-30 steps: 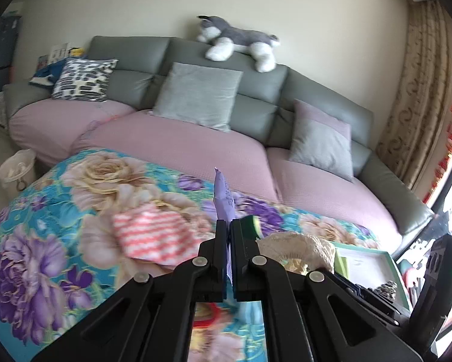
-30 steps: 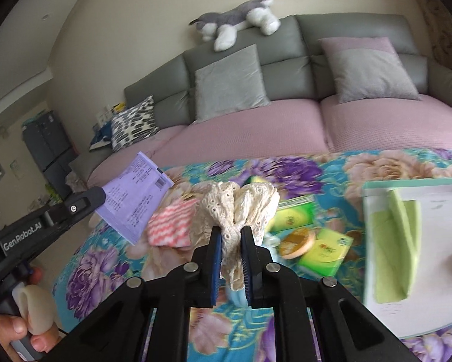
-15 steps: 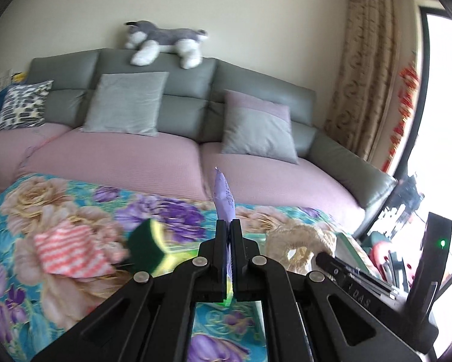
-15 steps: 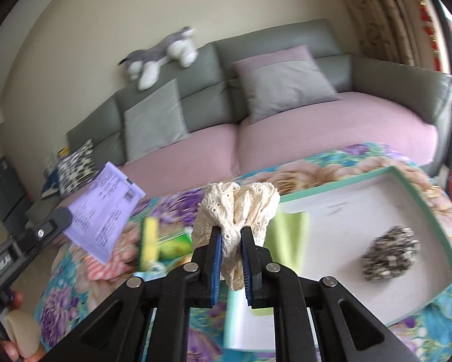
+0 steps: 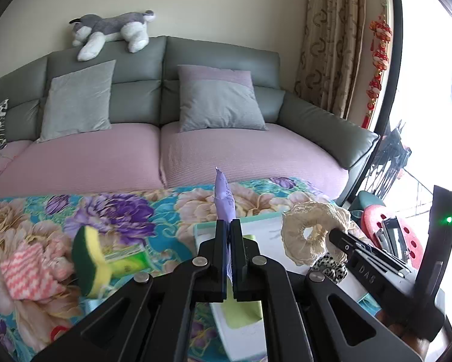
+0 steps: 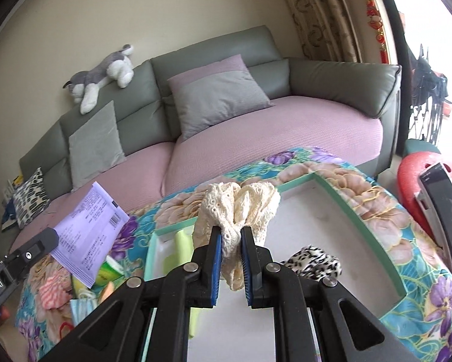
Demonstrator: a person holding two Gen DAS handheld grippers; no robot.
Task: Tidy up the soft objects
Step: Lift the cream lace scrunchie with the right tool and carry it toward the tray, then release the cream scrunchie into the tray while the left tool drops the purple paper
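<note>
Right tongs (image 6: 229,235) pinch lace scrunchie (image 6: 239,208) over tray (image 6: 358,211); left tongs (image 5: 228,227) pinch paper packet (image 5: 223,197).

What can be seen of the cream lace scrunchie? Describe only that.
The cream lace scrunchie is a ruffled ring of eyelet fabric with an open centre, seen in the left wrist view. The right gripper pinches its lower gather, so the frills fan upward. It hangs above the white tray, apart from the leopard-print scrunchie lying there.
</note>
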